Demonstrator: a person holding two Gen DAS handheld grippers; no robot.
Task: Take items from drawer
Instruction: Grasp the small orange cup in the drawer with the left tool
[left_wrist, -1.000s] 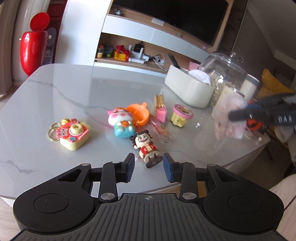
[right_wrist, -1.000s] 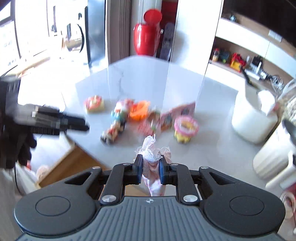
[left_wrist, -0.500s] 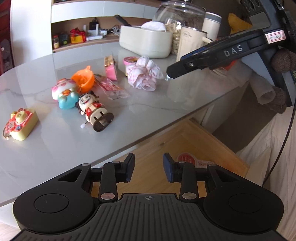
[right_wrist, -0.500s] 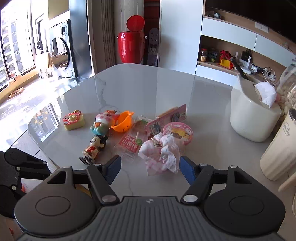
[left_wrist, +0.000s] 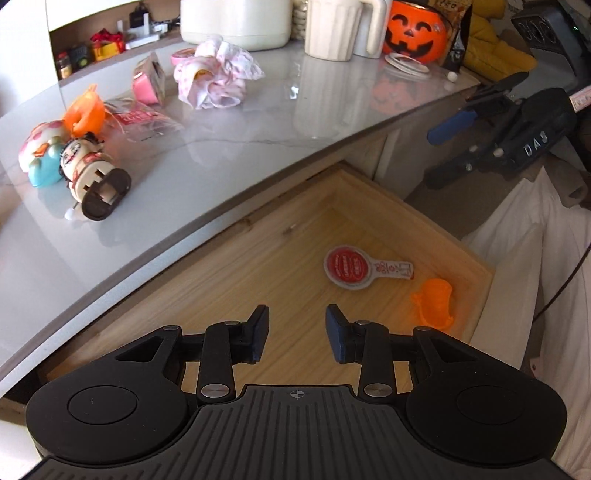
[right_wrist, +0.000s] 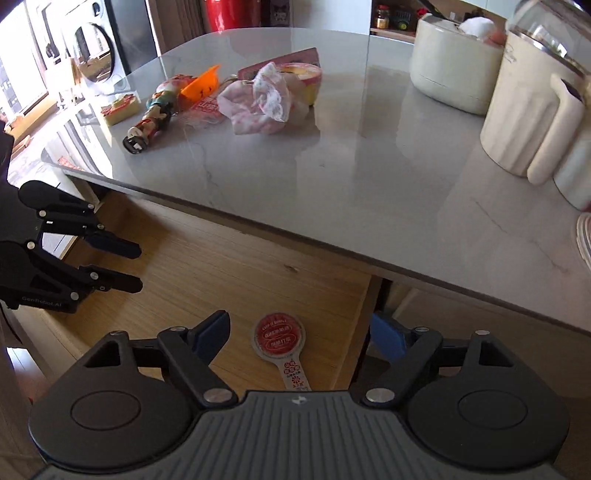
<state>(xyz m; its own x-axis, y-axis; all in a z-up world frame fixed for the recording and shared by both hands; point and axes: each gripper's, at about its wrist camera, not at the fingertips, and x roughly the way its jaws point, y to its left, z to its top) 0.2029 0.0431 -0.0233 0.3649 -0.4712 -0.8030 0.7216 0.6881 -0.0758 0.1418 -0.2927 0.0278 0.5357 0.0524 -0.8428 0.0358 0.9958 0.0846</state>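
We are holding both grippers over the open light wooden drawer (left_wrist: 258, 258) that is sticking out from under the grey marble-look tabletop (left_wrist: 258, 122). Inside the drawer, a round red-and-white sealed packet with a long printed tab (left_wrist: 354, 267) is lying flat on the bottom, and a small orange plastic toy (left_wrist: 434, 306) is sitting near the drawer's front corner, just beside the packet but apart from it.

Our left gripper (left_wrist: 297, 334) is hanging above the drawer floor with its jaws parted a little and nothing between them. Our right gripper (right_wrist: 299, 332) has just been opening its jaws; they are standing wide and empty, and the red packet is showing between them, lower down in the drawer.

On the tabletop, a crumpled pink-and-white cloth bundle (left_wrist: 216, 79) is lying free beside a fallen wind-up figure with a black base (left_wrist: 92, 173), an orange plastic scoop (left_wrist: 83, 112) and a cream ribbed mug (left_wrist: 332, 27).
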